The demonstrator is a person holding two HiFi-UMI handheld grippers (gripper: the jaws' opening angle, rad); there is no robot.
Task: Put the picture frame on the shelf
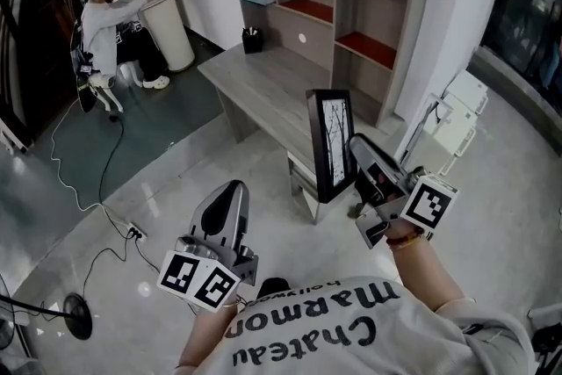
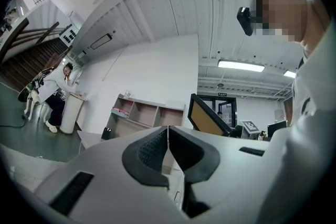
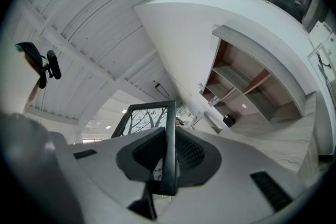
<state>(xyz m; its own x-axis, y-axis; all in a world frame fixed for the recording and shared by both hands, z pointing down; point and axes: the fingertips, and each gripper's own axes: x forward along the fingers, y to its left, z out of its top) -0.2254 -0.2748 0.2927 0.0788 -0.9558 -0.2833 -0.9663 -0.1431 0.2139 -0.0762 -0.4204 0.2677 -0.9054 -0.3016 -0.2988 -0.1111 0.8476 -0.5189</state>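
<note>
Two grippers show in the head view. The right gripper (image 1: 355, 147) pinches the picture frame (image 1: 331, 145) by one long edge and carries it upright, short of the shelf (image 1: 386, 9) and above the desk (image 1: 263, 79) in front of that shelf. The left gripper (image 1: 232, 189) hangs farther back from the shelf. In the left gripper view its jaws are pressed together on nothing and tipped slightly up toward the shelf (image 2: 139, 113). In the right gripper view the jaws clamp the frame's black edge (image 3: 168, 128), angled up a little, with the shelf (image 3: 247, 81) beyond. The frame looks stiff and light. Its glazed front is probably fragile and its smooth edge could slip, so the edge looks like the right place to hold it.
</note>
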